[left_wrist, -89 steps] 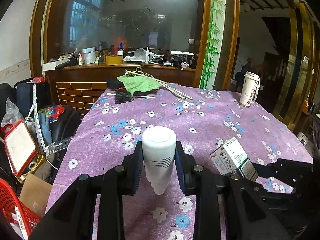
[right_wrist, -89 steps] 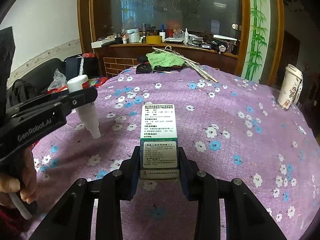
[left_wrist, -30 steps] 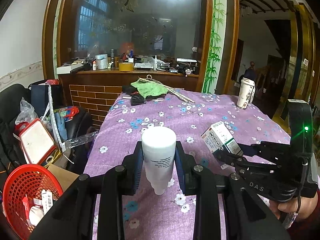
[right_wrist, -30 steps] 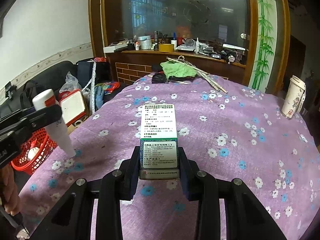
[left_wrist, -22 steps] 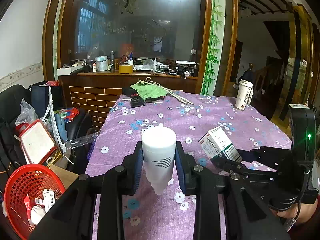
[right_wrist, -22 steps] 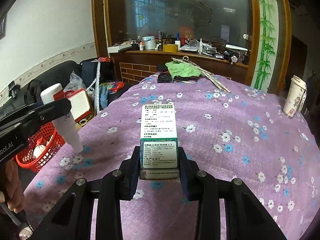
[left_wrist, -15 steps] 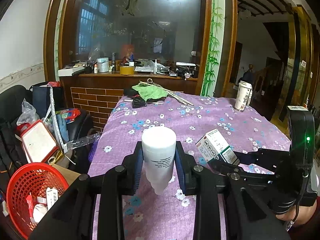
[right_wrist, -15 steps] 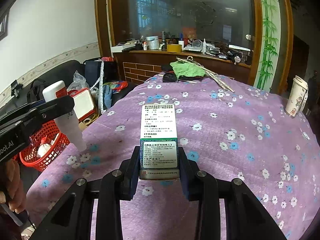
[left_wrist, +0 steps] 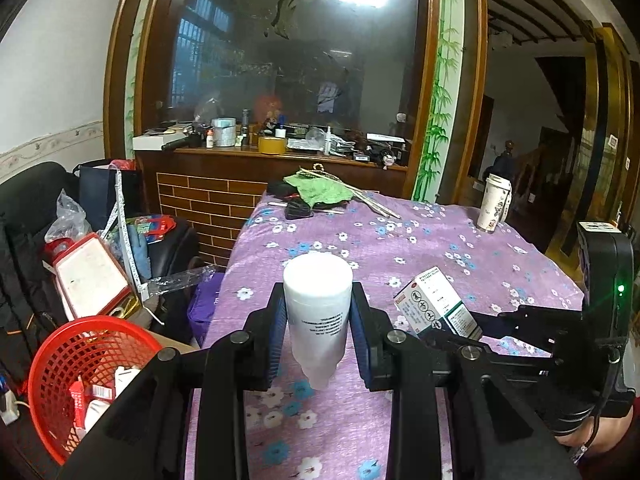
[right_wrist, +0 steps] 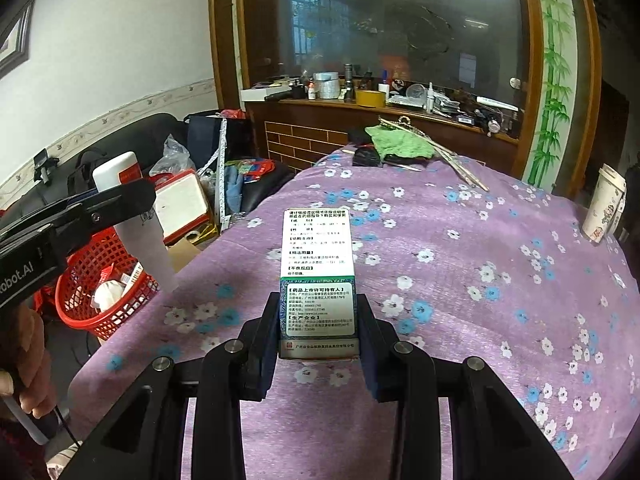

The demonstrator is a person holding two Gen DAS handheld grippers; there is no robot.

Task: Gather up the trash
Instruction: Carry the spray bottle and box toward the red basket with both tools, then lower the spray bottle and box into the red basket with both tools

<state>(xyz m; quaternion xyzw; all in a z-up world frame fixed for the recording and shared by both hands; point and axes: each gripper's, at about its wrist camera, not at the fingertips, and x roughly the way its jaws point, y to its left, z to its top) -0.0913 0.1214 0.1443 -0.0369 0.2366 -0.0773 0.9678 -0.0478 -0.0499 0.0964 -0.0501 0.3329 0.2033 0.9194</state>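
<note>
Purple flowered cloth covered the table (left_wrist: 420, 240), and a red basket (left_wrist: 52, 364) with a few discarded packets already in it sat on the floor off the table's left edge. The left gripper (left_wrist: 318, 340) was clamped on a white bottle (left_wrist: 318, 308), nozzle down, over the table near that edge; the right gripper (right_wrist: 318, 344) was clamped on a medicine box (right_wrist: 318, 272) further from the basket. To finish well, each item probably needed carrying clear of the table edge and over the basket mouth before letting go — the bottle first, being nearer. Chinese print covered the box, mostly too fine to read, and "obot.AI" showed on the left gripper's arm.
</note>
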